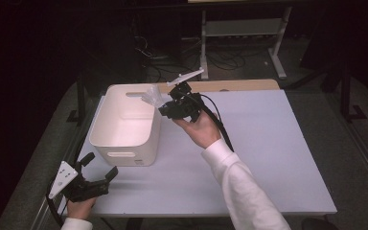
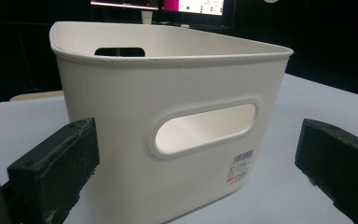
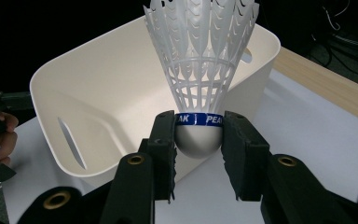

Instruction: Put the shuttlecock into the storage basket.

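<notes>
Shuttlecock [image 3: 198, 70] sits clamped by its cork in the right hand-held gripper [image 3: 198, 140], above the bin's [image 3: 98, 84] rim.

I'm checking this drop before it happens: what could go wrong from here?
1. The right gripper pinches only the rounded cork of the shuttlecock; it could squirt out sideways.
2. The shuttlecock sits near the white bin's rim in the high view, so on release it might bounce off the edge onto the table.
</notes>
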